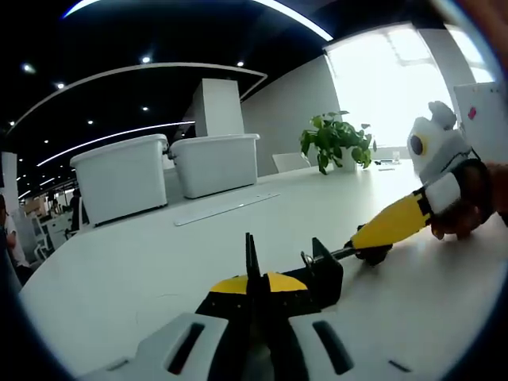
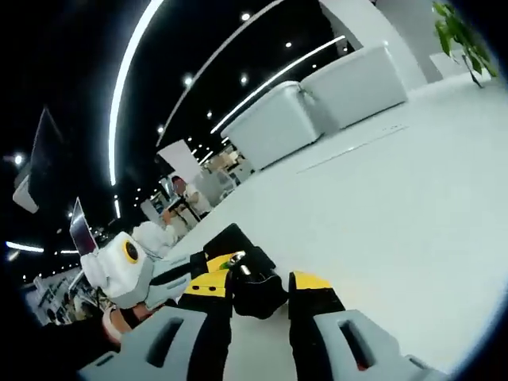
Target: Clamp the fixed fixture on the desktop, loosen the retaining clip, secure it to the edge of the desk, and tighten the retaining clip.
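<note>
A black clamp fixture (image 1: 321, 274) rests on the white desk (image 1: 143, 270), with a thin black plate rising from it. My left gripper (image 1: 255, 282) is shut on that plate, its yellow tips pressed against either side. A metal screw (image 1: 340, 254) runs from the fixture to a black knob (image 1: 373, 254). My right gripper (image 1: 369, 242) comes in from the right, held by a hand (image 1: 468, 218), and is shut on this knob. In the right gripper view the knob (image 2: 258, 292) sits between the right gripper's (image 2: 260, 286) yellow-tipped jaws, with the fixture (image 2: 238, 238) and left gripper (image 2: 222, 263) just behind.
Two white storage bins (image 1: 123, 178) (image 1: 216, 163) stand at the back of the desk. A long flat strip (image 1: 226, 208) lies in front of them. A potted plant (image 1: 337, 141) stands far right by the window. People (image 2: 186, 198) sit at desks beyond.
</note>
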`<state>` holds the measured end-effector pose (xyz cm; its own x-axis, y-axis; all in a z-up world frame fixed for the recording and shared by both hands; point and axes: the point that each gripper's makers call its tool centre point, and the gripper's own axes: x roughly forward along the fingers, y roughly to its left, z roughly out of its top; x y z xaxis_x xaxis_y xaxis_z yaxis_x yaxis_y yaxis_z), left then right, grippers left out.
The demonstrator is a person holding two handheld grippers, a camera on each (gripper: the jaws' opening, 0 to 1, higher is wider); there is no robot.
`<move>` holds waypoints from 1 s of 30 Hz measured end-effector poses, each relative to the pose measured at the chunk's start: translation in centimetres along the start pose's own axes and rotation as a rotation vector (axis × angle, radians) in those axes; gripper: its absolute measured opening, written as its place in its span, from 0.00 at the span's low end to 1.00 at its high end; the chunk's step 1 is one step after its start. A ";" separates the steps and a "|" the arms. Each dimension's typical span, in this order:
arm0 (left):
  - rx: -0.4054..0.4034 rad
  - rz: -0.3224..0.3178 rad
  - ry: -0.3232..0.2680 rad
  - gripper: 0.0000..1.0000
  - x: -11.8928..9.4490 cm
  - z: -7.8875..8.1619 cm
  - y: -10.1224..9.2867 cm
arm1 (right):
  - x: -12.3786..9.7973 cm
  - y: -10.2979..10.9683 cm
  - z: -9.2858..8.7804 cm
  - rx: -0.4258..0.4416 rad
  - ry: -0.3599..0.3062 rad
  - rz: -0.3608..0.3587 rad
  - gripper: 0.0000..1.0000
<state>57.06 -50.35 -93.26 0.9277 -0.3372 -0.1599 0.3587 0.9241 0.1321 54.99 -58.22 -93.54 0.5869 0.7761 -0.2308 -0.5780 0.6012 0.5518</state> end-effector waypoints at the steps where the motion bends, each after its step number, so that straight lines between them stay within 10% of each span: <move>1: -0.001 0.000 0.000 0.06 0.0 0.0 0.0 | -0.2 0.3 -0.2 -0.004 -0.003 -0.001 0.25; 6: 0.000 -0.002 0.000 0.06 0.3 -0.1 0.1 | -0.5 1.2 -0.5 -0.117 -0.007 -0.006 0.25; 15: 0.001 0.000 0.000 0.06 0.1 -0.2 0.0 | -1.0 2.5 -0.2 -0.855 -0.076 -0.099 0.24; 26: 0.002 0.001 0.000 0.06 0.0 -0.3 0.0 | -0.2 2.1 0.6 -1.283 -0.140 -0.187 0.24; 30: 0.001 0.006 0.001 0.06 -0.1 -0.3 0.1 | 0.3 1.6 1.0 -1.302 -0.148 -0.202 0.24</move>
<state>56.91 -50.20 -93.51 0.9296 -0.3316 -0.1606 0.3535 0.9257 0.1345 54.79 -57.15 -91.95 0.7339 0.6742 -0.0825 -0.5429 0.5093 -0.6677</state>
